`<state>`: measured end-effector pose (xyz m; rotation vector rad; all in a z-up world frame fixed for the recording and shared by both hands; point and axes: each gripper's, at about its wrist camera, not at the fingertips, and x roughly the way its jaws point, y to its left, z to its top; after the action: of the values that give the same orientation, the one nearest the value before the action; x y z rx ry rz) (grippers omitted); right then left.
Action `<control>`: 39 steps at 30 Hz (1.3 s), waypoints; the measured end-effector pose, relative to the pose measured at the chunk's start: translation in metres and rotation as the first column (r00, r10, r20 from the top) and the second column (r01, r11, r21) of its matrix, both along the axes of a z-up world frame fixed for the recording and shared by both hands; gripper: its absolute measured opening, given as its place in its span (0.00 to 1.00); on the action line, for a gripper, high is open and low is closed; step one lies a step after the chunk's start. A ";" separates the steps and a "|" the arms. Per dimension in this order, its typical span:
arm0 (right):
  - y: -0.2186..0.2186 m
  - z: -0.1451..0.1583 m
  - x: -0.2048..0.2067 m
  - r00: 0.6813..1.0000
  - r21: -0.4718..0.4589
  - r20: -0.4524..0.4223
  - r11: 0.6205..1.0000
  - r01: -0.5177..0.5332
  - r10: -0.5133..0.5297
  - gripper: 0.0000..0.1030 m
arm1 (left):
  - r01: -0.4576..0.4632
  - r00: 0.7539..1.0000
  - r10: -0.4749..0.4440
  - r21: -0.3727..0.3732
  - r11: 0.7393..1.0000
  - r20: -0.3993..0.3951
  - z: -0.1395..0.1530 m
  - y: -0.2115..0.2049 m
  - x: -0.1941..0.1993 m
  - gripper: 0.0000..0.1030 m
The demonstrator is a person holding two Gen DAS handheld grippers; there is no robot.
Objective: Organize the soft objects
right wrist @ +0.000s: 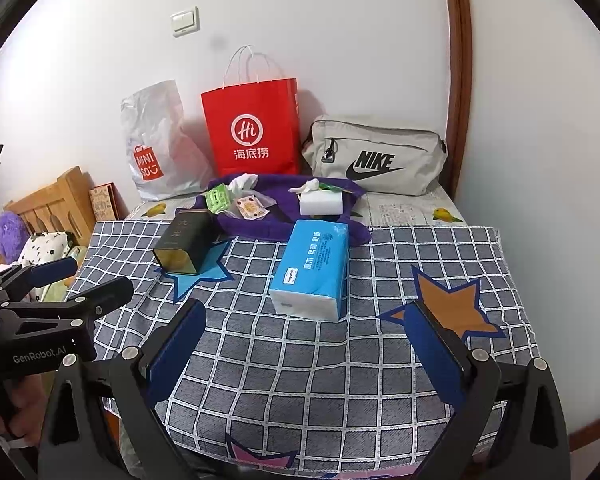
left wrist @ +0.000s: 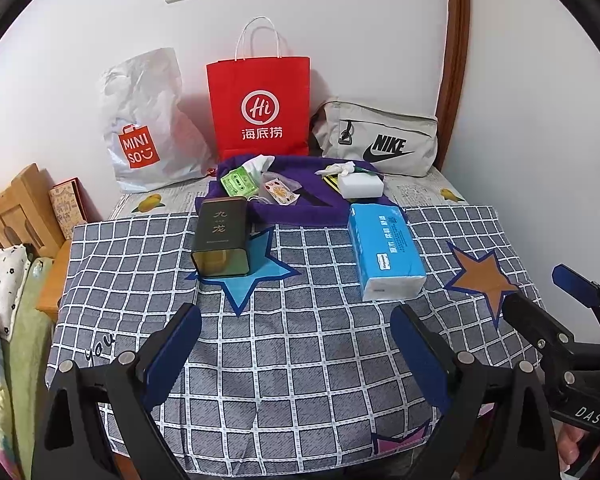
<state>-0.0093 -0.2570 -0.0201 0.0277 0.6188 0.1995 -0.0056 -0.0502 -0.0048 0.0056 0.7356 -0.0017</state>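
A blue tissue pack (left wrist: 384, 252) (right wrist: 312, 268) lies on the checked cloth (left wrist: 300, 340), right of a dark green tin (left wrist: 222, 240) (right wrist: 186, 246). Behind them a purple towel (left wrist: 312, 216) (right wrist: 284, 228) holds a white tissue block (left wrist: 360, 184) (right wrist: 320, 202), a green packet (left wrist: 238, 184) (right wrist: 216, 198) and an orange-print packet (left wrist: 278, 194) (right wrist: 252, 208). My left gripper (left wrist: 296, 344) (right wrist: 96, 278) hovers open over the near cloth, holding nothing. My right gripper (right wrist: 308, 344) (left wrist: 540, 292) is open beside it, just short of the blue pack.
Against the wall stand a white Miniso bag (left wrist: 148, 128), a red paper bag (left wrist: 260, 108) and a grey Nike pouch (left wrist: 376, 138). A wooden headboard (left wrist: 16, 208) and a purple plush toy (right wrist: 10, 236) are at the left. A wooden frame (left wrist: 454, 60) runs up the right.
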 end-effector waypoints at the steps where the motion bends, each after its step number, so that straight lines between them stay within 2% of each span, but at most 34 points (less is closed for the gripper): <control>1: 0.001 0.000 0.000 1.000 -0.001 0.000 1.000 -0.001 0.001 0.96 | 0.000 1.000 0.000 0.003 1.000 -0.001 0.000 0.000 0.000 0.93; 39: 0.002 0.005 -0.003 1.000 -0.017 0.013 1.000 0.011 -0.010 0.96 | -0.006 1.000 0.006 0.000 1.000 -0.010 -0.001 0.001 -0.001 0.93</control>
<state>-0.0127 -0.2545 -0.0153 0.0130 0.6072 0.1841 -0.0064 -0.0493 -0.0060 0.0033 0.7457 0.0040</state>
